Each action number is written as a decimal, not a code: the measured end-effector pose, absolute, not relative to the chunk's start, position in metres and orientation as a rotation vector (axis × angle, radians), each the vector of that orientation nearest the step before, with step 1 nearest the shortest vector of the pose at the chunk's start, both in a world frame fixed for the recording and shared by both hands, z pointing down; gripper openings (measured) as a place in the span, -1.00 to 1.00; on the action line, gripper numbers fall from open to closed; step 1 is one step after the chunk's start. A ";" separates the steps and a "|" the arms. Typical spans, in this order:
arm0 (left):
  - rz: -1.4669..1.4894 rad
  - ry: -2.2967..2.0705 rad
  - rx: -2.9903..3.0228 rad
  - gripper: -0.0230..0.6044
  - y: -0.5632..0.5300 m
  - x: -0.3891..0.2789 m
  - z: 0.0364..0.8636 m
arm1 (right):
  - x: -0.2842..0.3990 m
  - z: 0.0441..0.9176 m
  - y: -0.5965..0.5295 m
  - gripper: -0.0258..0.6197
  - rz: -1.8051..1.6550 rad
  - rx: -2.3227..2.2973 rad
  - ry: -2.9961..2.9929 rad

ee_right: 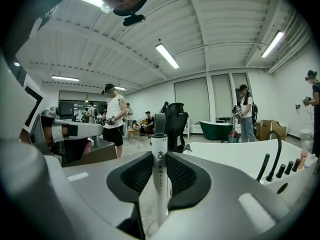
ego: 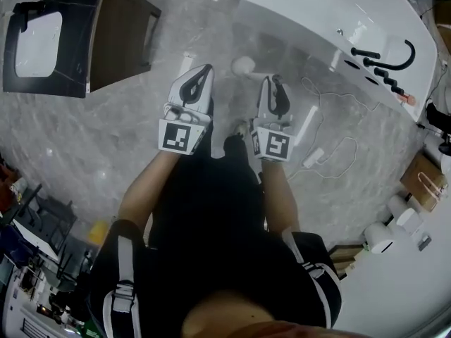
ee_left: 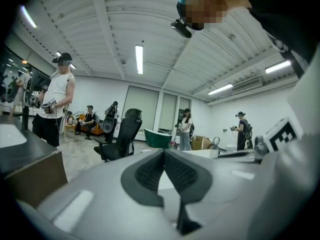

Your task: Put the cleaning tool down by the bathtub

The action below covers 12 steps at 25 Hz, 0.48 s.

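The cleaning tool (ego: 244, 65) is a white stick with a round white head. In the head view it hangs over the grey marble floor, just left of the white bathtub (ego: 317, 13). My right gripper (ego: 271, 83) is shut on its handle. In the right gripper view the printed handle (ee_right: 159, 184) stands upright between the jaws of the right gripper (ee_right: 160, 156), with the bathtub (ee_right: 235, 156) behind on the right. My left gripper (ego: 203, 76) is level with the right one and to its left. Its tips (ee_left: 164, 153) meet, and I see nothing held between them.
A black faucet set (ego: 387, 60) sits on the tub's rim. A dark cabinet with a white basin (ego: 70, 34) stands at the upper left. A white cable and power strip (ego: 315, 157) lie on the floor at the right, near a cardboard box (ego: 423, 182). Several people and an office chair (ee_left: 122, 134) are farther off.
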<state>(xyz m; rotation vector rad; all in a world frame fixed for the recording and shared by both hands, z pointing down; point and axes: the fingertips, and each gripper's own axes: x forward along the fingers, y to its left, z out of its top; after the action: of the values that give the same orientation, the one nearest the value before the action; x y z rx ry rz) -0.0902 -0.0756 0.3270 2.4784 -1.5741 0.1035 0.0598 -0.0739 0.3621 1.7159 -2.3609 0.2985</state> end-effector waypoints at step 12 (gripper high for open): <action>0.103 -1.522 2.458 -0.90 -0.134 -0.099 0.429 | 0.037 0.491 -0.139 -0.64 0.368 1.703 -2.279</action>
<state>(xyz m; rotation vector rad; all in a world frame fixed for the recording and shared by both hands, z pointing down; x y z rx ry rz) -0.0993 -0.1342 0.4288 2.4576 -1.5219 0.1034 0.0374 -0.1391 0.4911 1.7034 -2.2791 0.3683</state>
